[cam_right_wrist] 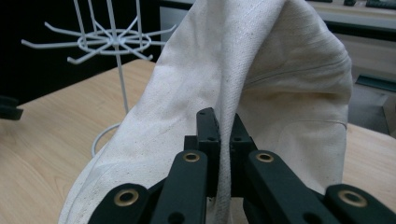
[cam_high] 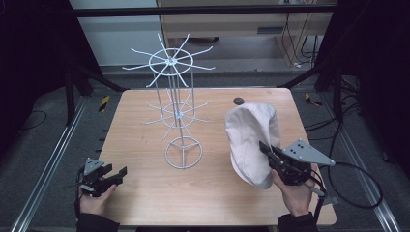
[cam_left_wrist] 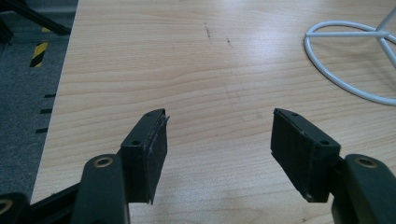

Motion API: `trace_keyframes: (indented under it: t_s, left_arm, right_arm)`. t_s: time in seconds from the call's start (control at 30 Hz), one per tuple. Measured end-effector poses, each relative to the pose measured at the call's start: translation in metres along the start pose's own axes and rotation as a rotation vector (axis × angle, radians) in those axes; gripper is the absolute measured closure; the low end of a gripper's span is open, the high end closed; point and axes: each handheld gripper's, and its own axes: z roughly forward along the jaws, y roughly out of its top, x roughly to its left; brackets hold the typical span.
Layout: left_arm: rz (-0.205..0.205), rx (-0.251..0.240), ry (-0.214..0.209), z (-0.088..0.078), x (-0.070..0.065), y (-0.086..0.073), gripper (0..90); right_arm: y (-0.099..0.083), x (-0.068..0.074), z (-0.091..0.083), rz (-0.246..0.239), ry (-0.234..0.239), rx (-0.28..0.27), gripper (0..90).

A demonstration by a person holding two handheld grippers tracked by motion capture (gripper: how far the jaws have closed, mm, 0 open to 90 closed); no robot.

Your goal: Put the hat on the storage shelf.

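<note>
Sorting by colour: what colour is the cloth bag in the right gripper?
Off-white, plain cream canvas: the cloth bag, clearest in the right gripper view, pinched in the right gripper.

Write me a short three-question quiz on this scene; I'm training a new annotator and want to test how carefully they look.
1. True or false: the right hand-held gripper is shut on the cream canvas cloth hat.
2. The left hand-held gripper is: A) open above bare table, B) shut on the stand, C) holding the hat.
3. Fill in: the white wire hook stand rests on the light wooden table on a round ____ base.

Key: 1 true; 2 A; 3 ring.
</note>
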Motion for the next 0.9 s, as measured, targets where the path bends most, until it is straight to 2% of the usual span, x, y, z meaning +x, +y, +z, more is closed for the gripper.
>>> trace_keyframes:
  t_s: [0.4, 0.53, 0.67, 0.9]
  left_arm:
    - [-0.018, 0.009, -0.009, 0.002, 0.001, -0.001, 36.1]
    - [-0.022, 0.007, -0.011, 0.003, 0.001, 0.0, 36.0]
    - [-0.022, 0.005, -0.006, 0.002, 0.002, 0.0, 36.0]
    - [-0.024, 0.002, -0.006, 0.002, 0.002, 0.0, 36.0]
  right_arm:
    - [0.016, -0.002, -0.002, 0.005, 0.007, -0.085, 88.5]
    - [0.024, -0.004, -0.004, -0.01, 0.005, -0.108, 88.5]
    - [0.029, -0.004, -0.007, -0.014, 0.005, -0.157, 88.5]
    - [0.044, 0.003, -0.013, -0.049, 0.004, -0.229, 88.5]
